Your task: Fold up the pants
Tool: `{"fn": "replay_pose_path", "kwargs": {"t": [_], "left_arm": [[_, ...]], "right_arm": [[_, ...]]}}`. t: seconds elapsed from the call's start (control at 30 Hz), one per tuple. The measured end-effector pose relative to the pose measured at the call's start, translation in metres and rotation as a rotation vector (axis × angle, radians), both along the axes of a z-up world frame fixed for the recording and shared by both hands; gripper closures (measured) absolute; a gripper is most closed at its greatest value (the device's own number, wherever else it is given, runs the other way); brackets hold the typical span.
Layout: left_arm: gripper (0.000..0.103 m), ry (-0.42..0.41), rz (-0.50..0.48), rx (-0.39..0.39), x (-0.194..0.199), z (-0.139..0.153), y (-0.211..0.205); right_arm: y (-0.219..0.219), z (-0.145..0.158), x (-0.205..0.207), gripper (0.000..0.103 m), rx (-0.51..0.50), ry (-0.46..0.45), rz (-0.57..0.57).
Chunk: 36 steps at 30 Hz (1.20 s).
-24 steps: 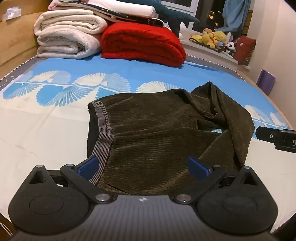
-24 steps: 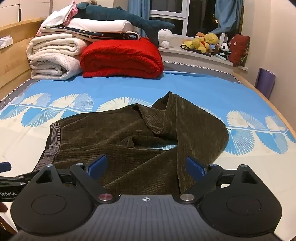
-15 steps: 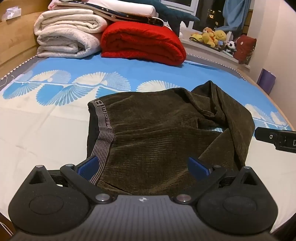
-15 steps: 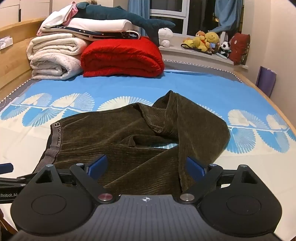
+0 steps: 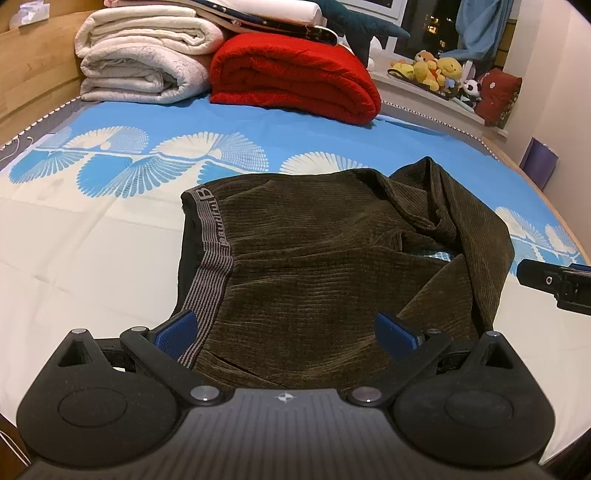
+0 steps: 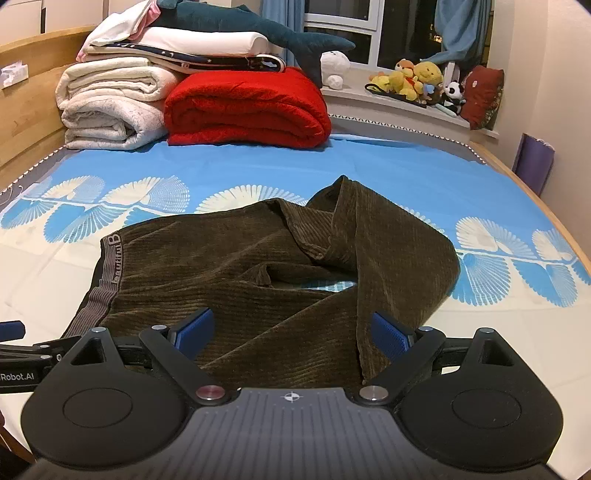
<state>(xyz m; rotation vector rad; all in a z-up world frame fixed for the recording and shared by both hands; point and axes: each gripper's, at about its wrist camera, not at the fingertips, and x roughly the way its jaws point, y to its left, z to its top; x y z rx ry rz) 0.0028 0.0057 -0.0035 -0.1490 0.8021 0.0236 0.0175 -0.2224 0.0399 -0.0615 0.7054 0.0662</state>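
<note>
Dark olive corduroy pants lie loosely spread on the bed, long axis running side to side across it. The grey striped waistband is at the pants' left end, facing left; the legs run off to the right, where they bunch up and double back on themselves, raising a peak on the pants' far side, with a small patch of sheet showing through the folds. Left gripper hovers at the pants' near edge by the waistband end, jaws wide, nothing between them; its left blue pad sits just over the waistband's near corner, contact unclear. Right gripper hovers at the pants' near edge further toward the leg end, jaws wide too, corduroy visible in the gap but not clamped. Each gripper shows at the edge of the other's view. Beyond the pants, at the head of the bed: folded red blanket, and left of it stacked white bedding with a plush shark on top. Stuffed toys sit on the windowsill beyond the pants' right end.
</note>
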Motion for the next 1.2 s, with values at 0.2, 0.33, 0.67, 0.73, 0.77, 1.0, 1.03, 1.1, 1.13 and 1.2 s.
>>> {"fn": "replay_pose_path", "kwargs": {"t": [0.2,0.33,0.67,0.73,0.77,1.0,1.03,1.1,1.13,1.2], "left_arm": [[0.001,0.004,0.000,0.002,0.0010,-0.0011,-0.0010],[0.001,0.007,0.000,0.003,0.0010,-0.0020,-0.0018],[0.001,0.009,0.004,0.001,0.0008,-0.0030,-0.0022],[0.001,0.009,0.005,0.001,0.0009,-0.0031,-0.0021],[0.001,0.009,0.005,0.001,0.0009,-0.0030,-0.0021],[0.001,0.009,0.004,0.002,0.0009,-0.0028,-0.0020],[0.001,0.009,0.004,0.002,0.0010,-0.0028,-0.0019],[0.001,0.010,0.005,0.001,0.0011,-0.0029,-0.0016],[0.001,0.011,0.005,0.001,0.0009,-0.0031,-0.0016],[0.001,0.011,0.004,0.001,0.0010,-0.0034,-0.0014]], "right_arm": [[-0.0001,-0.0011,0.0004,0.010,-0.004,0.003,0.003],[0.0006,-0.0017,-0.0002,0.010,-0.008,0.006,0.006],[0.0020,-0.0023,-0.0001,0.010,-0.014,0.009,0.010],[0.0023,-0.0023,-0.0001,0.010,-0.015,0.009,0.010],[0.0020,-0.0024,0.0000,0.010,-0.014,0.010,0.010],[0.0032,-0.0028,-0.0002,0.010,-0.016,0.010,0.011],[0.0032,-0.0028,-0.0001,0.010,-0.015,0.010,0.011],[0.0034,-0.0028,0.0000,0.010,-0.016,0.010,0.011],[0.0039,-0.0030,-0.0001,0.010,-0.016,0.010,0.012],[0.0043,-0.0031,0.0000,0.010,-0.017,0.011,0.012]]}}
